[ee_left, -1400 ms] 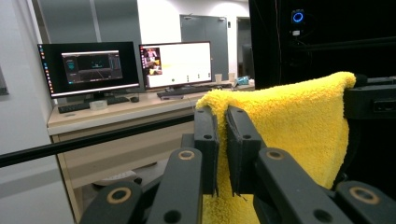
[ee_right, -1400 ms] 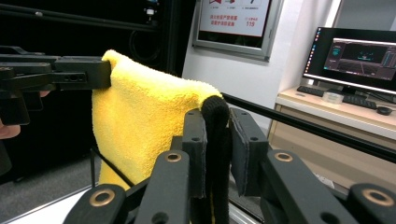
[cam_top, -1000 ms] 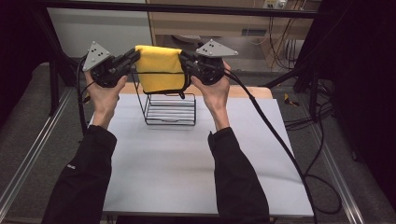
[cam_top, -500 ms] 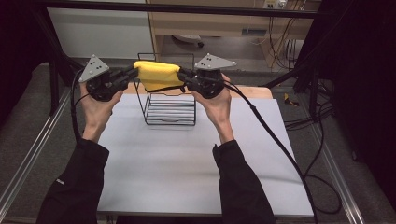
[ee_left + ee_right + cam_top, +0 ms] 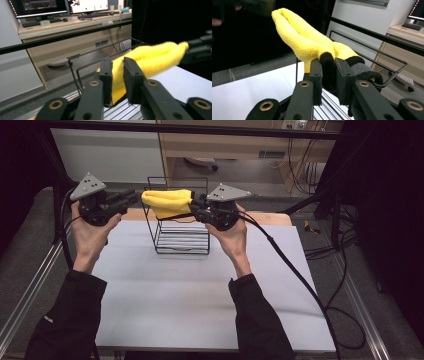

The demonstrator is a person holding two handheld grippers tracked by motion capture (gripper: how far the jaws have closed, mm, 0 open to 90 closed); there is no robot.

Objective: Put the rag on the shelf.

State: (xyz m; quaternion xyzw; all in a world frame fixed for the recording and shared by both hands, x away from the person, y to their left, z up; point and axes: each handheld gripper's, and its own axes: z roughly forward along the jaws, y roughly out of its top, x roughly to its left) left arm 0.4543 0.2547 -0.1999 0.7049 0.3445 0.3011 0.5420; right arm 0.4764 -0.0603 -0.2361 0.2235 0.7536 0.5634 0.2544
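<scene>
A fluffy yellow cloth [image 5: 167,202] hangs bunched over the top of a black wire rack [image 5: 182,240]. My right gripper [image 5: 194,206] is shut on its right end. In the right gripper view a dark fuzzy edge sits pinched between the pads [image 5: 328,65], and the yellow cloth [image 5: 307,40] runs away to a loose rounded end. My left gripper [image 5: 134,196] is just left of that loose end, apart from it. Its jaws [image 5: 117,65] stand a narrow gap apart, and the cloth [image 5: 155,57] shows through and beyond them.
The rack stands at the back middle of a white table [image 5: 200,295]. A black frame bar [image 5: 200,130] crosses overhead at the back. Cables [image 5: 290,265] trail over the table's right side. A desk with monitors [image 5: 50,6] is beyond the table.
The cloth, earlier stretched wide between both grippers, is now bunched at the right gripper. The left gripper has come off it and moved left. The right gripper has sunk toward the rack.
</scene>
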